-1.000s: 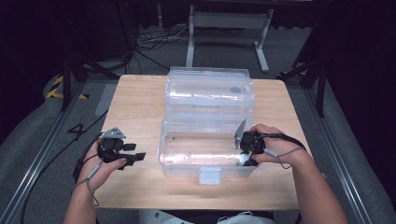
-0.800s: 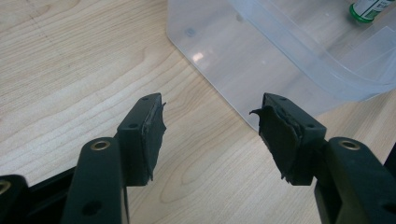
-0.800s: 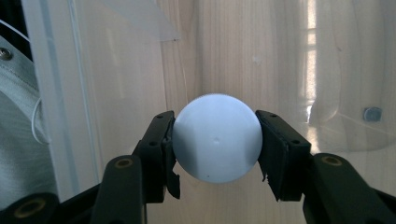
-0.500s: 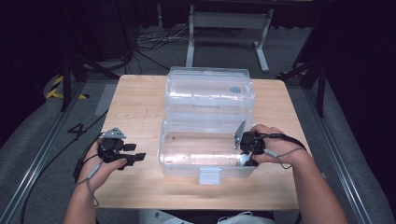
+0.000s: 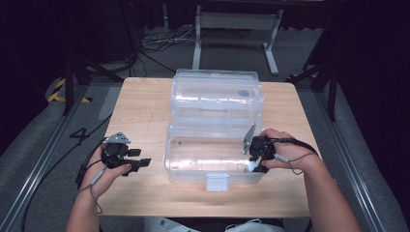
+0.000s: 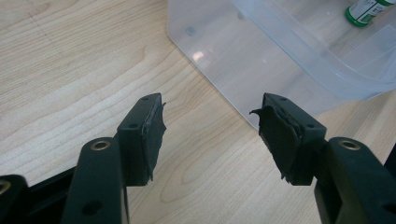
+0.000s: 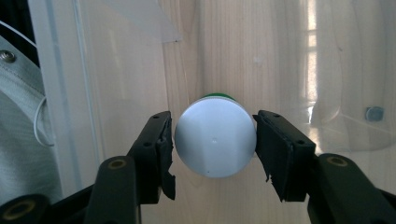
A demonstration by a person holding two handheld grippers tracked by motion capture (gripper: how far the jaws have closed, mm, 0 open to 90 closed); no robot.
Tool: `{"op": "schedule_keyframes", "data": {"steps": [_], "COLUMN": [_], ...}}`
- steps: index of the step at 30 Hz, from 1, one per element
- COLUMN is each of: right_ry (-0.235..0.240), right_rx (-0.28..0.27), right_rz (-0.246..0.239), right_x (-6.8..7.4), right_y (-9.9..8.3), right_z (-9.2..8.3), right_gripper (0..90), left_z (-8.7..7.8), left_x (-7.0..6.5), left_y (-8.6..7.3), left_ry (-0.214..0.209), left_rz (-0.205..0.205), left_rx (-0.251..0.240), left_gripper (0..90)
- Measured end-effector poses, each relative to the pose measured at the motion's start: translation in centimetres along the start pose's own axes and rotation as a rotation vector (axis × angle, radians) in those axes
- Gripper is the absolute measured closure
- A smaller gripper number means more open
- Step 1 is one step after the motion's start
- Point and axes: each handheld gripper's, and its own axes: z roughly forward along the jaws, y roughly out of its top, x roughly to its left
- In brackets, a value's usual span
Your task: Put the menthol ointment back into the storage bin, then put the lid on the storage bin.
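Flanking a green bottle [image 7: 215,138] w/ silver cap inside the clear bin [image 5: 212,166] near the desk's [image 5: 145,106] front edge, the right gripper [image 7: 214,140] has just been opening (pads look barely clear). Left gripper [image 6: 210,135] gapes wide, empty, by the front-left corner.

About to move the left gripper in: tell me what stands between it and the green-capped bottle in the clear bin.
The clear bin's near wall stands between the left gripper and the bottle, which lies inside; the jaws are open over bare table.
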Motion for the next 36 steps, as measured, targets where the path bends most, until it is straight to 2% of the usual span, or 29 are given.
{"op": "schedule_keyframes", "data": {"steps": [4, 7, 8, 12, 13, 16, 17, 18, 19, 20, 21, 22, 28, 32, 36], "right_ry": [-0.003, -0.022, -0.022, -0.044, -0.048, -0.087, -0.087, -0.099, -0.100, -0.102, -0.102, -0.102, -0.125, -0.126, -0.138], "right_rx": [-0.031, -0.083, -0.083, -0.153, -0.167, -0.185, -0.185, -0.215, -0.230, -0.256, -0.256, -0.283, -0.342, -0.405, -0.422], "right_rz": [0.002, 0.011, 0.011, 0.046, 0.039, 0.086, 0.086, 0.123, 0.138, 0.137, 0.137, 0.151, 0.207, 0.239, 0.259], "right_x": [0.1, 0.3, 0.3, 0.6, 0.5, 0.5, 0.5, 0.5, 0.6, 0.5, 0.5, 0.5, 0.6, 0.7, 0.7], "right_y": [-0.2, -0.6, -0.6, -1.4, -1.5, -2.0, -2.0, -2.2, -2.3, -2.4, -2.4, -2.6, -3.1, -3.6, -3.9], "right_z": [-0.5, -1.3, -1.3, -2.2, -2.3, -2.8, -2.8, -3.2, -3.3, -3.5, -3.5, -3.7, -4.5, -5.2, -5.6], "right_gripper": [46.1, 46.1, 46.1, 46.8, 46.7, 46.6, 46.6, 46.8, 47.0, 47.1, 47.1, 47.2, 47.5, 47.9, 47.9], "left_z": [0.0, 0.1, 0.1, 0.4, 0.5, 0.7, 0.7, 0.8, 0.9, 0.9, 0.9, 1.0, 1.0, 1.0, 0.8], "left_x": [0.0, 0.0, -0.1, -0.2, -0.3, -0.6, -0.6, -0.7, -0.8, -0.9, -0.9, -1.0, -1.5, -2.1, -2.9], "left_y": [0.1, 0.4, 0.4, 1.0, 1.2, 1.6, 1.6, 1.8, 1.9, 2.0, 2.0, 2.1, 2.7, 3.1, 3.5], "left_ry": [-0.001, -0.003, -0.008, -0.020, -0.023, -0.040, -0.040, -0.049, -0.052, -0.056, -0.056, -0.058, -0.079, -0.091, -0.112], "left_rz": [0.003, 0.010, 0.009, 0.026, 0.030, 0.041, 0.041, 0.045, 0.052, 0.057, 0.057, 0.061, 0.082, 0.103, 0.132], "left_rx": [-0.005, -0.006, -0.008, -0.010, -0.010, -0.016, -0.016, -0.017, -0.015, -0.018, -0.018, -0.019, -0.025, -0.030, -0.040], "left_gripper": [40.9, 40.9, 40.9, 40.9, 40.9, 40.9, 41.0, 40.9, 41.0, 41.0, 40.9, 40.9, 41.0, 41.0, 41.1]}}
